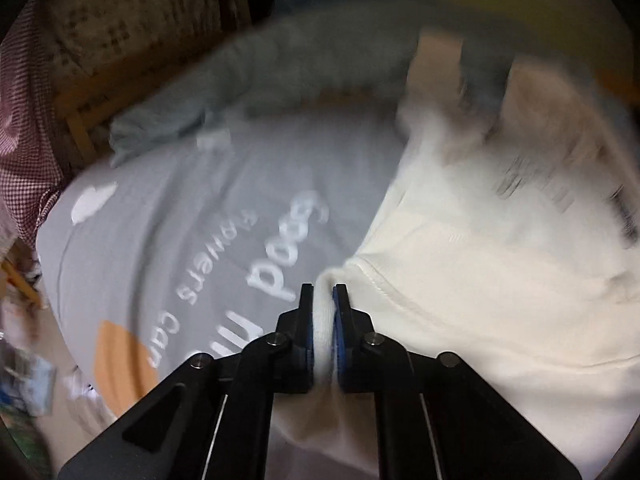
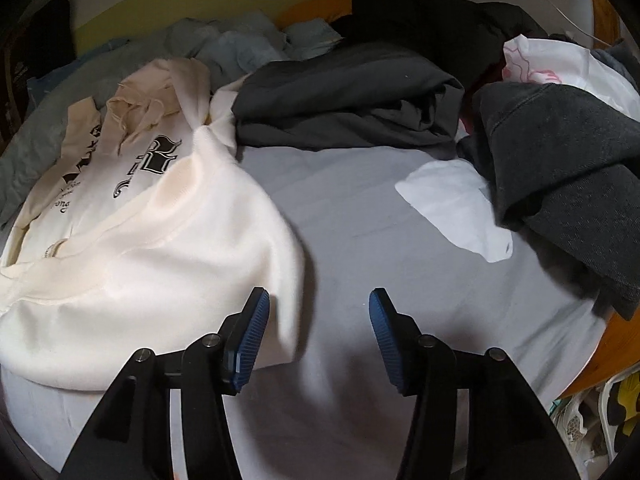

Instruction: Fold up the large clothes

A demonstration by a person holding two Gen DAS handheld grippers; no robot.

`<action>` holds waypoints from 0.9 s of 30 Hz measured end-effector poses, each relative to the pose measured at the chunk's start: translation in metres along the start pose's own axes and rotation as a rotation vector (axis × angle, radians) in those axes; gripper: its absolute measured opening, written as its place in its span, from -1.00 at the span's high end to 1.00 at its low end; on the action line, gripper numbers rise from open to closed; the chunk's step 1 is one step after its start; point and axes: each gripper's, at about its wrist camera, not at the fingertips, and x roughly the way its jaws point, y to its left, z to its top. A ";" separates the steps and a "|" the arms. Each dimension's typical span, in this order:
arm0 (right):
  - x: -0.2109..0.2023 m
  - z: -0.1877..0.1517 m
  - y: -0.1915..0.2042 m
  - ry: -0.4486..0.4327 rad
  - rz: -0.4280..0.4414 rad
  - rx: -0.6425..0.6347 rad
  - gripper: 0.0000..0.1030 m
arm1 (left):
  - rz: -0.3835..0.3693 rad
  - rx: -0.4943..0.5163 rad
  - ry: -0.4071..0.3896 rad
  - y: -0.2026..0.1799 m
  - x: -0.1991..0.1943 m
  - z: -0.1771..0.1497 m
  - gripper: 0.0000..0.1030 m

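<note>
A cream hoodie with black gothic lettering lies on the grey bed sheet, its hood toward the far side. In the left wrist view the same cream hoodie fills the right half, and my left gripper is shut on a bunched edge of its fabric, which shows white between the blue pads. My right gripper stands open just above the sheet, beside the hoodie's near right corner, with nothing between its fingers.
A dark grey garment and a charcoal one are heaped at the back and right, with a white cloth between them. A pale blue-grey garment lies along the far side. The sheet carries white printed words.
</note>
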 end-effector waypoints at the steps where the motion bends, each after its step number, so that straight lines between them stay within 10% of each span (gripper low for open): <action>1: 0.000 0.000 0.000 -0.003 0.005 -0.003 -0.06 | -0.004 0.006 0.038 -0.003 0.010 -0.002 0.80; 3: -0.003 0.000 0.002 -0.018 0.007 -0.014 -0.06 | -0.009 0.020 -0.029 -0.007 -0.005 -0.003 0.75; 6: -0.014 0.001 0.005 -0.065 0.061 -0.027 -0.06 | -0.062 0.026 -0.125 -0.005 -0.033 -0.011 0.13; 13: -0.051 -0.012 0.040 -0.196 0.226 -0.192 -0.41 | -0.217 0.128 -0.332 -0.017 -0.101 -0.045 -0.27; 17: -0.063 -0.028 0.068 -0.203 0.320 -0.331 -0.58 | -0.258 0.250 -0.386 -0.043 -0.125 -0.065 -1.00; 24: -0.061 -0.069 0.126 -0.154 0.333 -0.685 -0.65 | -0.246 0.497 -0.285 -0.082 -0.111 -0.092 -1.00; 27: -0.056 -0.086 0.143 -0.226 0.190 -0.798 -0.65 | -0.210 0.552 -0.263 -0.092 -0.107 -0.101 -0.93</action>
